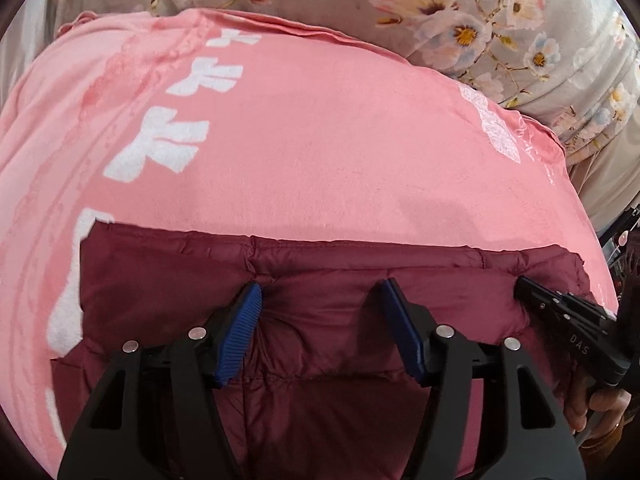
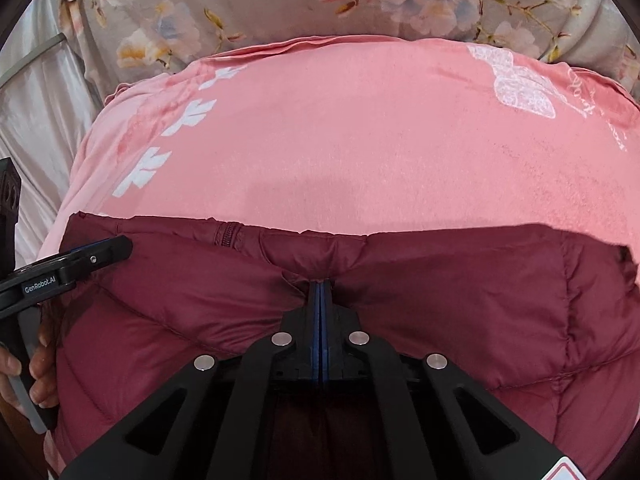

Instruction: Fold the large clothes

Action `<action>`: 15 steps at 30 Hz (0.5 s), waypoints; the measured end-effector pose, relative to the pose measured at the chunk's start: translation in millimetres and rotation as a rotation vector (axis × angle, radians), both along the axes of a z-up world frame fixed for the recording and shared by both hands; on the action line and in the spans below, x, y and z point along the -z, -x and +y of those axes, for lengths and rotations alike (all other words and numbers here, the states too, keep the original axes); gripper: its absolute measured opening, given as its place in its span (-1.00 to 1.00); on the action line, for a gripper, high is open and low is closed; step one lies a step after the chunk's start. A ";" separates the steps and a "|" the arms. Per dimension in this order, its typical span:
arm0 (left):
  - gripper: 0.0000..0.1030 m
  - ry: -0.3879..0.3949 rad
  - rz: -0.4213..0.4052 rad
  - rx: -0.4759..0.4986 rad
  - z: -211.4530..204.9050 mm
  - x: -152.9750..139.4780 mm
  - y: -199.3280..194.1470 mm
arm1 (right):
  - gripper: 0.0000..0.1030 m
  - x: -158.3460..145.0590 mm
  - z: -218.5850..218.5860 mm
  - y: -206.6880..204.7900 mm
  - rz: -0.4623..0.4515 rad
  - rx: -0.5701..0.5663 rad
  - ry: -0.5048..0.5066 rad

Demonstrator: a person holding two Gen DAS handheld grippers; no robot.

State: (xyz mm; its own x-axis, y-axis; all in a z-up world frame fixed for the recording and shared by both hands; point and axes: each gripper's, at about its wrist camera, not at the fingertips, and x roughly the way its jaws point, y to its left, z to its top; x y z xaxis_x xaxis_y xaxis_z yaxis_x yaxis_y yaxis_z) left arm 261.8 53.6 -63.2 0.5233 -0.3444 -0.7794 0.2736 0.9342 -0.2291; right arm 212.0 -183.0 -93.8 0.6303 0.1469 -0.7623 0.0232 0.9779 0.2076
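Note:
A maroon puffer jacket (image 1: 328,344) (image 2: 460,300) lies on a pink printed sheet (image 1: 320,140) (image 2: 340,140), its upper edge running straight across both views. My left gripper (image 1: 320,288) stands open on the jacket, blue pads wide apart, with padded fabric bulging between them and its left fingertip (image 1: 250,294) denting the cloth. My right gripper (image 2: 320,284) is shut, a pinch of the jacket's edge gathered at its tips. Each gripper shows in the other's view: the right gripper (image 1: 522,284) at the jacket's right corner, the left gripper (image 2: 120,246) near the left corner.
A grey floral bedcover (image 1: 480,20) (image 2: 240,0) lies beyond the pink sheet. Pale satin cloth (image 2: 40,120) hangs at the far left. A person's hand (image 1: 600,404) (image 2: 40,360) holds each gripper at the frame edges. A zip (image 2: 226,236) shows on the jacket's top edge.

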 end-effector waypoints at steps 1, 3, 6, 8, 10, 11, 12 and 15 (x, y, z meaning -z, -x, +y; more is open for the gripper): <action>0.19 -0.002 -0.006 -0.001 -0.2 2.5 0.8 | -1.00 3.0 0.4 -0.9 0.003 -0.001 -0.002; 0.19 0.003 -0.020 -0.004 -0.8 7.8 1.2 | -1.00 8.2 0.5 -2.9 0.008 -0.004 -0.015; 0.20 0.011 -0.036 -0.007 -0.9 13.9 1.0 | -1.00 12.2 -0.8 -2.7 0.001 -0.002 -0.029; 0.20 0.011 -0.050 -0.008 -1.3 16.7 2.2 | -1.00 14.8 -1.4 -1.8 -0.010 -0.001 -0.040; 0.20 0.010 -0.065 -0.007 -2.0 18.9 2.6 | -1.00 16.7 -3.7 -2.1 -0.016 0.000 -0.054; 0.20 0.010 -0.068 -0.008 -2.2 19.7 2.5 | -1.00 17.3 -4.8 -2.3 -0.018 0.000 -0.063; 0.20 0.010 -0.070 -0.008 -2.1 20.3 2.1 | -1.00 17.4 -6.6 -2.3 -0.022 0.000 -0.074; 0.20 0.030 -0.077 -0.010 1.0 19.2 3.1 | -1.00 11.9 -15.0 1.8 -0.030 0.011 -0.111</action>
State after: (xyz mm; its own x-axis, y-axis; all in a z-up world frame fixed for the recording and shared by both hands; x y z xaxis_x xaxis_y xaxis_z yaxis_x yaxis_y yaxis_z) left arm 258.7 54.6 -82.3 0.5849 -0.3613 -0.7262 0.2819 0.9300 -0.2357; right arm 210.3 -198.0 -105.8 0.6542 0.2225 -0.7229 0.0257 0.9487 0.3152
